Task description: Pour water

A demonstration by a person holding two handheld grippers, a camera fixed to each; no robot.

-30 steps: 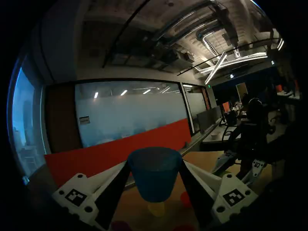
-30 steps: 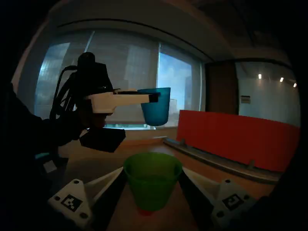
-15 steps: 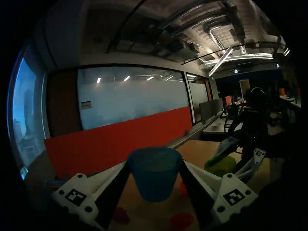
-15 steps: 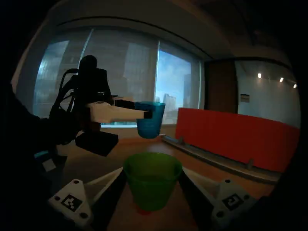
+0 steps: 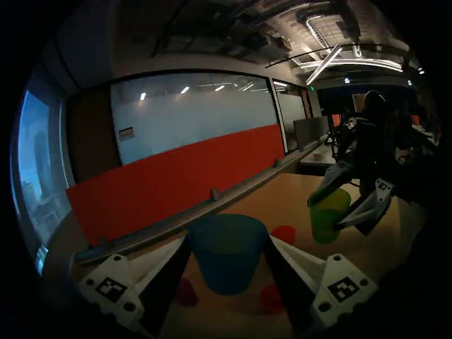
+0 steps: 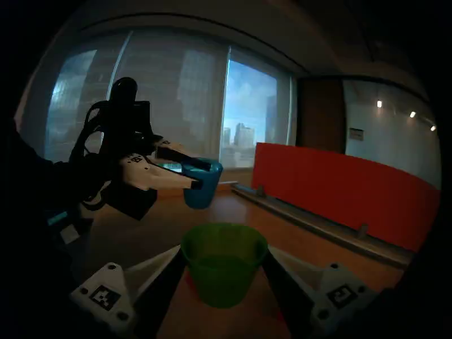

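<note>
Left tool (image 5: 226, 248) clasps blue cup (image 5: 227, 265); right tool (image 6: 224, 254), green cup (image 6: 224, 271).

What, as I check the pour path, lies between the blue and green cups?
Open air over bare table in the right gripper view, from green cup to blue cup. The left gripper view shows a red thing on the table below.

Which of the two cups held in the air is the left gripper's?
The blue cup, clamped in the left gripper; the green cup sits in the right gripper.

Left tool (image 5: 227, 247) grips blue cup (image 5: 227, 268), right tool (image 6: 224, 251) green cup (image 6: 223, 274), both aloft.
</note>
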